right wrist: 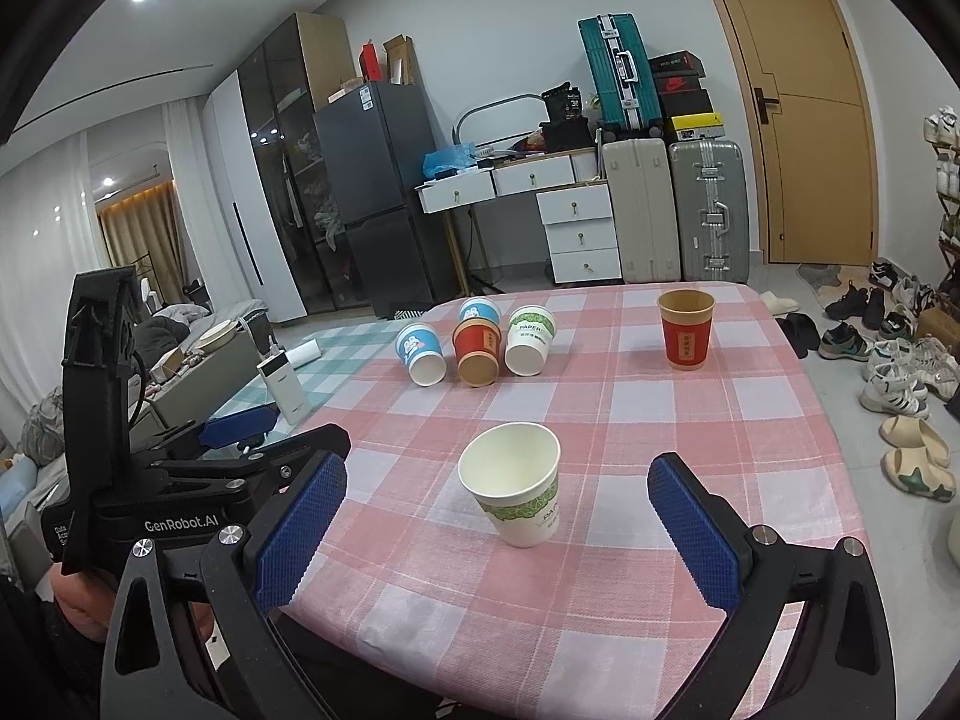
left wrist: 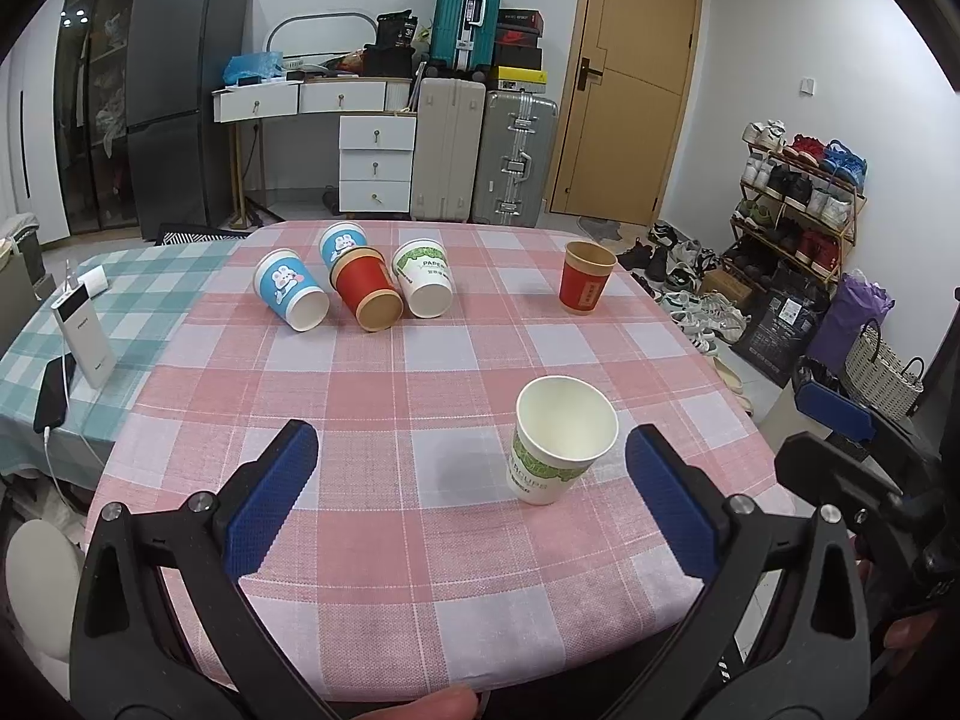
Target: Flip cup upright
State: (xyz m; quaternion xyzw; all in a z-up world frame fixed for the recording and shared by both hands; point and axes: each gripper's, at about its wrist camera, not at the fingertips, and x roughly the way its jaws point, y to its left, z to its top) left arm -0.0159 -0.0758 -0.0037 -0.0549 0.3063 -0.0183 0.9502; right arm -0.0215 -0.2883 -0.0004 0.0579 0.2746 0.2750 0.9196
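Both grippers are hanging low at the near edge of the surface (left wrist: 372, 570), and both are holding nothing. The left gripper (left wrist: 471, 492) is showing its blue fingers (left wrist: 273, 498) spread wide apart. The right gripper (right wrist: 498, 534) is open just as wide.

A white and green cup (left wrist: 561, 438) is already standing up, mouth to the ceiling, close in front of both grippers. A red cup (left wrist: 587, 277) is also standing up, far off on the right side.

The cups that need flipping are lying down at the far side: a blue cup (left wrist: 291, 290), a red and brown cup (left wrist: 367, 290) and a white cup with green leaves (left wrist: 423, 278). They are lying packed side by side, mouths pointing back toward the grippers and bottoms pointing away. A second blue cup (left wrist: 342, 243) is sitting behind them; I cannot tell how it is lying.

I think the left gripper is the better one for the blue cup, since that cup is on its side. The standing white and green cup is sitting in the way of a straight reach from the right, and the lying cups are pressing together, so a bump could roll a neighbour.
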